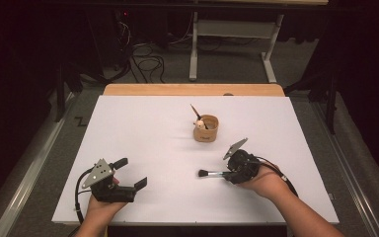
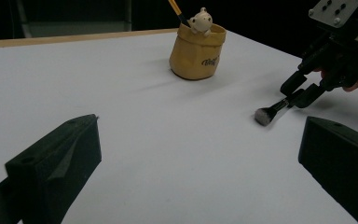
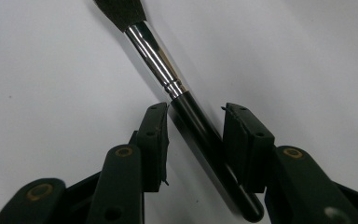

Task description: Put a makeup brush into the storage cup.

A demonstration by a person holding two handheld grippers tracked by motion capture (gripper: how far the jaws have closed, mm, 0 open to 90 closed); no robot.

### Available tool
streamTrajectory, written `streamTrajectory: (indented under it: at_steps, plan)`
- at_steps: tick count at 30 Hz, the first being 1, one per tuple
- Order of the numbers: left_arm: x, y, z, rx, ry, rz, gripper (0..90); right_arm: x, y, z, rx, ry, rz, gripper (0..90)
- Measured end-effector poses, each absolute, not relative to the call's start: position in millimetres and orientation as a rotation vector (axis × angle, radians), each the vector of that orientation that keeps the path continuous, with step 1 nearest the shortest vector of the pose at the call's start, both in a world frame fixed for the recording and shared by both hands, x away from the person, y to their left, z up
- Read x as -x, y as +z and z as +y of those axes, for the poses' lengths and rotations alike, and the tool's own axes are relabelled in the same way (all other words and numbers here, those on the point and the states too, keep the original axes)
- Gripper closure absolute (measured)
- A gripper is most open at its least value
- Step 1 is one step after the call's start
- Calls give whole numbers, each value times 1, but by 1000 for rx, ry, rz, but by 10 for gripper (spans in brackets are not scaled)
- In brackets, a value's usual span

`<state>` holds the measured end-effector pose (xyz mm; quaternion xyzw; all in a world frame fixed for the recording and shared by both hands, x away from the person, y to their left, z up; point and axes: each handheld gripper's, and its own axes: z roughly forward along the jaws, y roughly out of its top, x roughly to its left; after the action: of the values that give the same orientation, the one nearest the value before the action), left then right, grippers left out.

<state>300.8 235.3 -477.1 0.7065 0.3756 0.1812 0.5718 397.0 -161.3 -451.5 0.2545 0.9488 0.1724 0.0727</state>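
A makeup brush [image 1: 209, 173] [image 3: 154, 46] with a black handle, a silver ferrule and dark bristles lies flat on the white table [image 1: 143, 128], right of centre. My right gripper [image 1: 225, 174] [image 3: 196, 112] is open, one jaw on each side of the handle and a gap left at each. The left gripper view shows the same brush [image 2: 270, 112] and that right gripper [image 2: 300, 93] from the side. A tan pouch-shaped cup [image 1: 206, 129] [image 2: 196, 51] stands beyond, holding a pencil [image 2: 176, 10] and a small bear figure [image 2: 200, 21]. My left gripper [image 1: 132, 173] [image 2: 200, 135] is open wide at the front left, holding nothing.
A wooden strip [image 1: 192, 89] runs along the table's far edge. Behind the table, cables [image 1: 145, 61] lie on the floor beside a white desk frame [image 1: 234, 29]. Bare white surface lies between the two grippers and around the cup.
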Motion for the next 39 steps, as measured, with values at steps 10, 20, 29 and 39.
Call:
streamTrajectory:
  at_steps: [10, 20, 29, 39]
  plan:
    - [-301, -477, 235, -1657, 425, 881, 0, -397, -454, -160, -752, 511, 2867, 642]
    - [-300, -477, 236, -1655, 426, 882, 0, -397, -454, -162, -758, 513, 2869, 741]
    - [-300, -477, 236, -1655, 426, 882, 0, -397, -453, -163, -762, 504, 2875, 782]
    - [-300, -477, 236, -1649, 431, 886, 0, -397, -454, -163, -771, 500, 2879, 791]
